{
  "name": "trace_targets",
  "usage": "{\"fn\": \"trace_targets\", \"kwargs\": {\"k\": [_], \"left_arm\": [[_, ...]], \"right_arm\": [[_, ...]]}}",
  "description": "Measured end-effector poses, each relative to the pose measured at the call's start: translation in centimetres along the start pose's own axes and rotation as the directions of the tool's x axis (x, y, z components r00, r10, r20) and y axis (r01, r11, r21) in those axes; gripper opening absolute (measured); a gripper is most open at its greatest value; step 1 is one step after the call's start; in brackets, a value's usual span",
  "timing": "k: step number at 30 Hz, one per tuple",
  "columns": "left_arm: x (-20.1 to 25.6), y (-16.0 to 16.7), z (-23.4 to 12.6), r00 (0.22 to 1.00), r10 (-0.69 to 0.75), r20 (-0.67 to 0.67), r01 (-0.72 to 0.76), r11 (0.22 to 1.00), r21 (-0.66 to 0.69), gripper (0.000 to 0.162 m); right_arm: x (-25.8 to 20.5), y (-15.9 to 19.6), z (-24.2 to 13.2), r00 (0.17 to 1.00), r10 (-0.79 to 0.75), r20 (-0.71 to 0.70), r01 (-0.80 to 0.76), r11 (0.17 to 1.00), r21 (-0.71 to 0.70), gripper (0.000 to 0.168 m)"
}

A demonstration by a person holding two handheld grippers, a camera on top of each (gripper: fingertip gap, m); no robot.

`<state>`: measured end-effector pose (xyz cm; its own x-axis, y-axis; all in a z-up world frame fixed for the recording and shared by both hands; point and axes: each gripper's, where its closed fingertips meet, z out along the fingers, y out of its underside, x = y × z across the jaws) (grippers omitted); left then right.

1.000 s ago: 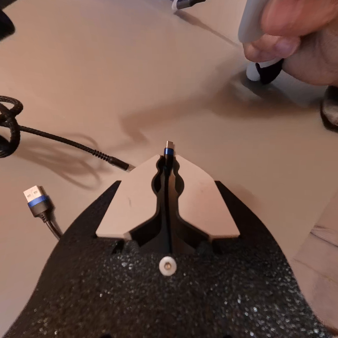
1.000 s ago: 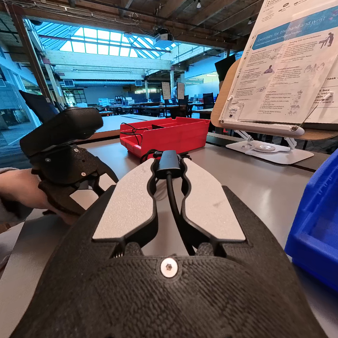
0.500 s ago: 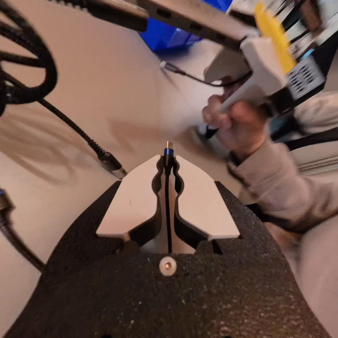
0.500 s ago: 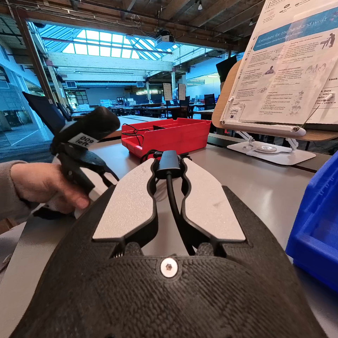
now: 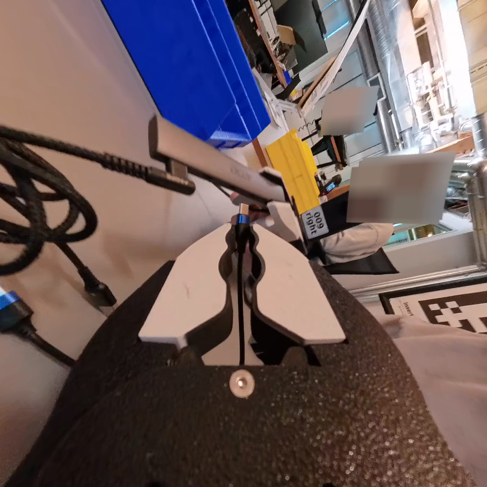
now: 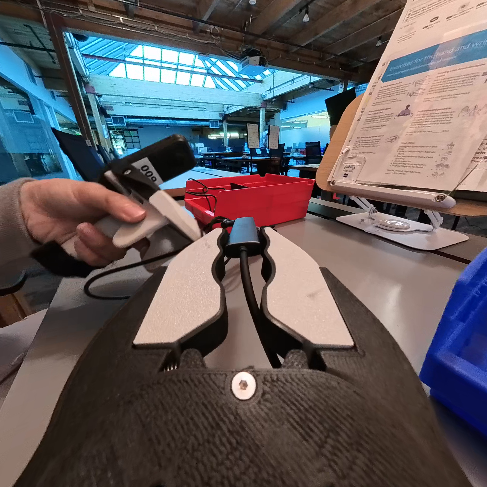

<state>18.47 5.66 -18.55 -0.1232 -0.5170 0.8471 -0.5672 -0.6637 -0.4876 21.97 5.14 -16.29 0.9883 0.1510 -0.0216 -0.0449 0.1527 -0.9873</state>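
My left gripper point(image 5: 241, 229) is shut on a thin black cable whose blue-ringed USB-C plug point(image 5: 243, 210) sticks out past the fingertips. The plug points at the near end of a long grey hub point(image 5: 210, 163), close below it. A braided black cable point(image 5: 126, 164) is plugged into the hub's side. My right gripper point(image 6: 242, 229) is shut on the hub's dark end point(image 6: 241, 238), with the hub's own cable running back between the fingers. It also shows in the left wrist view point(image 5: 284, 218). A hand holds the left gripper point(image 6: 158, 189) just left of the hub.
A blue bin point(image 5: 184, 66) stands behind the hub and at the right edge of the right wrist view point(image 6: 461, 342). A red bin point(image 6: 247, 195) and a document stand point(image 6: 395, 226) sit farther back. A coiled braided cable point(image 5: 39, 210) and a USB-A plug point(image 5: 10, 303) lie on the table. About 5 cm separates my left fingertips from my right.
My left gripper has swung up from facing the table and moved in toward the hub, carrying the USB-C plug close to it. My right gripper has stayed nearly still with the hub.
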Motion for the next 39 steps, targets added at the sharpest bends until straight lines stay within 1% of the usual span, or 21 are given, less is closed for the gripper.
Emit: {"fn": "trace_targets", "kwargs": {"k": [4,10,20,23,35,37,39], "left_arm": [[-0.4,-1.2,-0.4,1.000,-0.015,0.011,0.015,1.000,-0.006,0.009],[-0.4,-1.2,-0.5,1.000,-0.017,0.001,0.017,0.999,-0.027,0.009],[-0.2,-0.9,-0.3,1.000,-0.009,-0.007,0.008,0.998,-0.066,0.009],[-0.3,-0.8,-0.5,1.000,0.008,0.005,-0.008,0.996,-0.084,0.009],[-0.8,-0.2,-1.5,1.000,-0.001,0.007,0.002,0.992,-0.125,0.009],[-0.8,-0.4,-1.4,1.000,0.020,0.014,-0.018,0.994,-0.108,0.009],[-0.7,-0.7,-1.2,0.997,0.071,0.031,-0.069,0.994,-0.081,0.009]], "right_arm": [[0.0,-0.3,-0.3,1.000,0.020,0.021,-0.020,0.999,0.025,0.024],[0.2,-0.6,-0.5,0.998,0.048,0.030,-0.049,0.998,0.049,0.024],[-0.4,-0.5,-0.3,0.999,0.004,0.051,-0.006,0.999,0.042,0.024],[-0.7,-0.4,-0.2,0.998,-0.023,0.058,0.021,0.999,0.040,0.024],[-2.2,0.3,0.4,0.982,-0.164,0.092,0.164,0.986,-0.001,0.024],[-2.1,0.3,0.4,0.985,-0.145,0.098,0.145,0.989,-0.001,0.024],[-1.9,0.2,0.3,0.987,-0.129,0.095,0.129,0.992,0.006,0.024]]}}
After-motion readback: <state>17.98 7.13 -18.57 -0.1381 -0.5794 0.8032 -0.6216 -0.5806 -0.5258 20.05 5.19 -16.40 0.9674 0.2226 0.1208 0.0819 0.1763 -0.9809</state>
